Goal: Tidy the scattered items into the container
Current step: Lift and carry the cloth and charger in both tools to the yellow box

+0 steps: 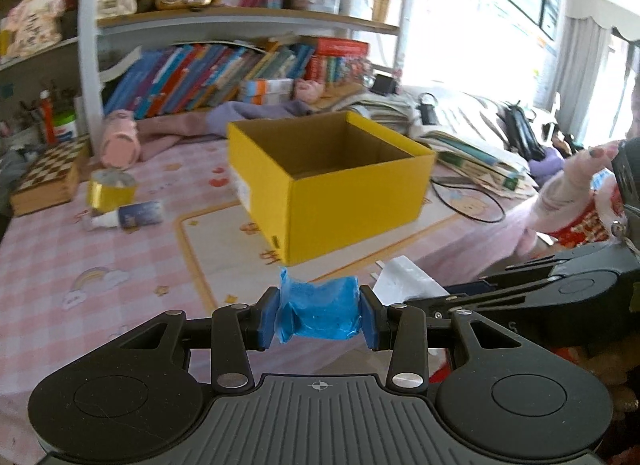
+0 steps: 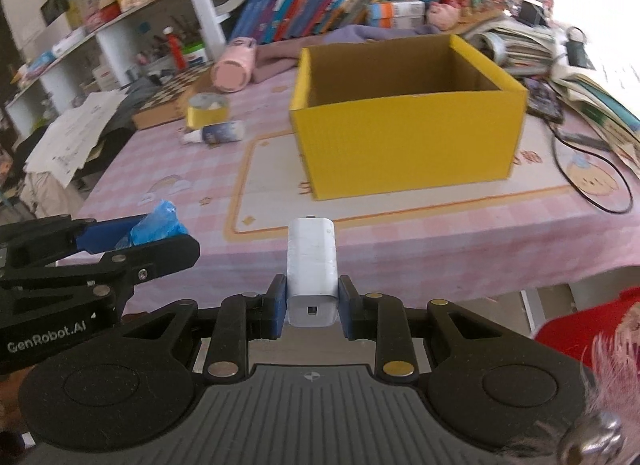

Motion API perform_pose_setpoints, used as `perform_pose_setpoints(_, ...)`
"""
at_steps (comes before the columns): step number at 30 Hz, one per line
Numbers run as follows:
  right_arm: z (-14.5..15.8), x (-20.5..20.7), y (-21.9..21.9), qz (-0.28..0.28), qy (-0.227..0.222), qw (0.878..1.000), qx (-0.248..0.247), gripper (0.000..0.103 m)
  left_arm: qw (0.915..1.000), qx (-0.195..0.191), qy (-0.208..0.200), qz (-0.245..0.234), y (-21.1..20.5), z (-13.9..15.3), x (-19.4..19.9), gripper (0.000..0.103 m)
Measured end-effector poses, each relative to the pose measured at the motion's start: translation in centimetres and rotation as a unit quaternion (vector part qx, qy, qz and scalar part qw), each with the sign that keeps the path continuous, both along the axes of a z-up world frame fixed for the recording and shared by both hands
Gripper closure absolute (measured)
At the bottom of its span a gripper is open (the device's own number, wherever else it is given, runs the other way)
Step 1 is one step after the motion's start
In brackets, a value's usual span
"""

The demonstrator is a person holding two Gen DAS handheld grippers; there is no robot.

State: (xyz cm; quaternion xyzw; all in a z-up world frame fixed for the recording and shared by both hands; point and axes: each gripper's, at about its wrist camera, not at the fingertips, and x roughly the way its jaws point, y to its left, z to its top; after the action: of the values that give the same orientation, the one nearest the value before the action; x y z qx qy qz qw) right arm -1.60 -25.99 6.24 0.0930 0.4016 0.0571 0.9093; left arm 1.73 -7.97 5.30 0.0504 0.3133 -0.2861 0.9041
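My left gripper (image 1: 319, 317) is shut on a crumpled blue plastic bundle (image 1: 318, 315), held in the air in front of the open yellow cardboard box (image 1: 352, 201). My right gripper (image 2: 312, 307) is shut on a white rectangular charger block (image 2: 311, 269), which points toward the same yellow box (image 2: 408, 141). In the right wrist view the left gripper comes in from the left, carrying the blue bundle (image 2: 158, 225). The box interior that shows is bare brown cardboard. On the pink checked tablecloth left of the box lie a yellow tape roll (image 1: 110, 191) and a small blue-labelled bottle (image 1: 128, 217).
A pink cylinder (image 2: 232, 65) and a chessboard box (image 1: 48, 177) lie at the back left. Stacked papers, books and a black cable (image 2: 592, 177) crowd the table right of the box. Bookshelves stand behind. A white slip of paper (image 1: 404, 281) lies near the table's front edge.
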Motion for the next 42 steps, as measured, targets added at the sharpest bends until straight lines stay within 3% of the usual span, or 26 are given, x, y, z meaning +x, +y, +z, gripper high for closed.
perform_pose_setpoints(19,0.4,-0.5,-5.6,-0.074,-0.003,0.997,-0.011,0.079,0.9965,-0.001,-0.011,-0.083,-6.0,0.2,1.0,0.064)
perform_pose_setpoints(29,2.8,0.9,-7.0,-0.079,-0.058,0.994,-0.041,0.079,0.9923,-0.022,-0.076,-0.095,-7.7,2.7,2.2,0.064)
perform_pose_setpoints(42,6.9,7.3,-9.6,-0.061,-0.136,0.988,-0.051,0.079,0.9887,-0.021,-0.130,-0.071,-9.1,5.1,6.6,0.064)
